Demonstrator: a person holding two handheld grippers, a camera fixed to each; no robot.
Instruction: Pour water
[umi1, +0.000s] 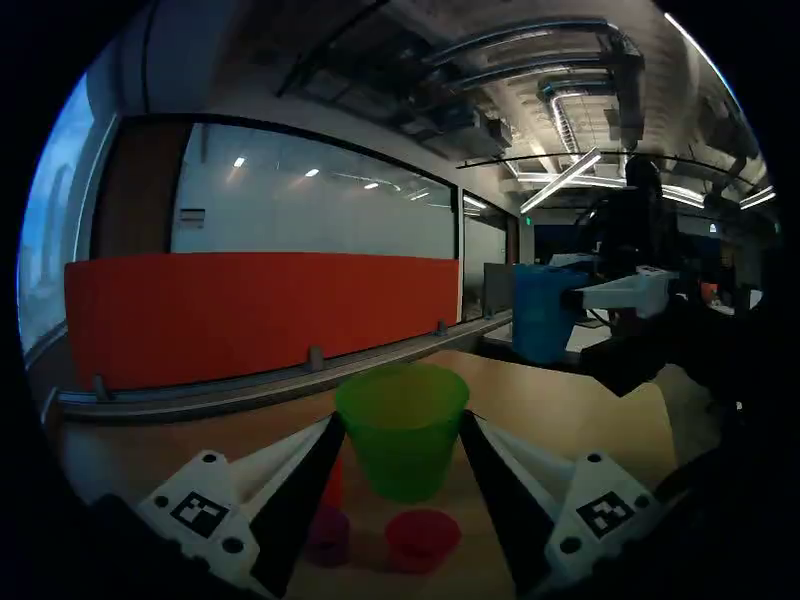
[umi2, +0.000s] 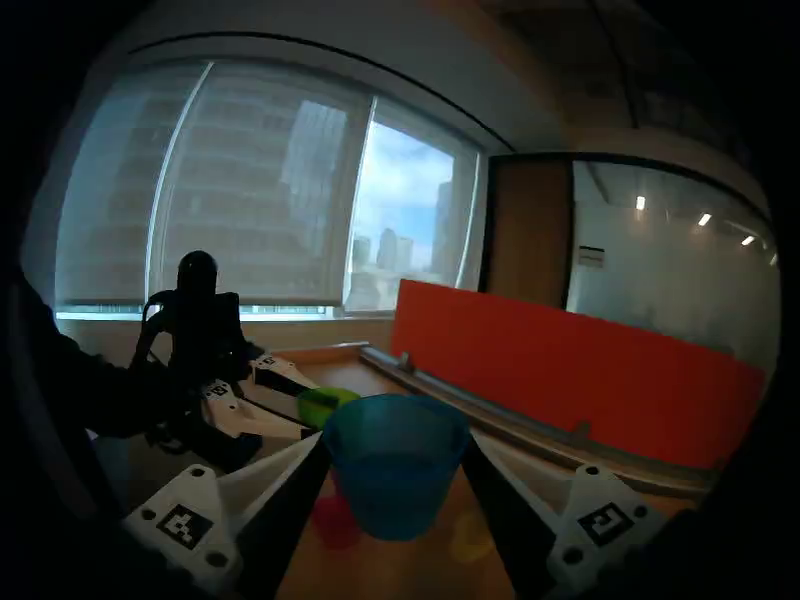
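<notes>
Your left tongs (umi1: 402, 420) squeeze the green cup (umi1: 402, 440) and your right tongs (umi2: 396, 442) squeeze the blue cup (umi2: 395, 485), both held straight up above the tabletop (umi1: 560, 400), so I think no pouring is done yet.

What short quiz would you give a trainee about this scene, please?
1. True or false: the left gripper clamps a green translucent plastic cup between its fingers.
2. What does the right gripper hold? A) a yellow bowl B) a blue translucent plastic cup C) a red bottle
3. Fill in: both held cups are ___, not tipped to pour.
Key: 1 true; 2 B; 3 upright.
</notes>
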